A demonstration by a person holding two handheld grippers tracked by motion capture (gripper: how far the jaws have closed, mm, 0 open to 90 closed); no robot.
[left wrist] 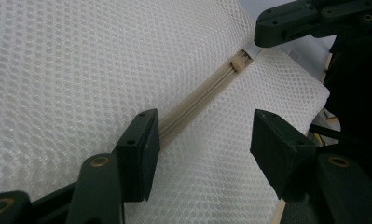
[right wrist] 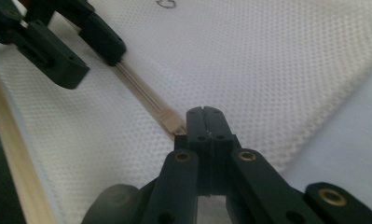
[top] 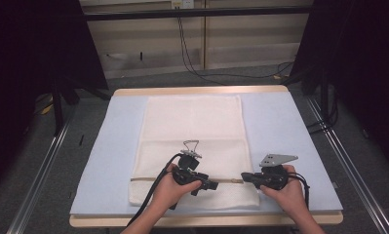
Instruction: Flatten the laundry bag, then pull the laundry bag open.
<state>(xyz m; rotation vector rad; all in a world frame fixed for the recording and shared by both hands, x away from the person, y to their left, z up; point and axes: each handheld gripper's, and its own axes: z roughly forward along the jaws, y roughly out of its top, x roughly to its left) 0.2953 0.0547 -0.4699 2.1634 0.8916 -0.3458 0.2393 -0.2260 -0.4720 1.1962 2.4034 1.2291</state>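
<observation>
A white mesh laundry bag (top: 194, 146) lies flat in the middle of the counter (top: 280, 126), its beige zipper (left wrist: 197, 98) running across the lower part of the high view. My right gripper (right wrist: 203, 114) has its jaws pressed together at the zipper's slider (right wrist: 173, 123), apparently pinching the pull so I can drag it. My left gripper (left wrist: 202, 140) sits with jaws apart, straddling the zipper track, likely ready to pin the fabric so it stays taut.
</observation>
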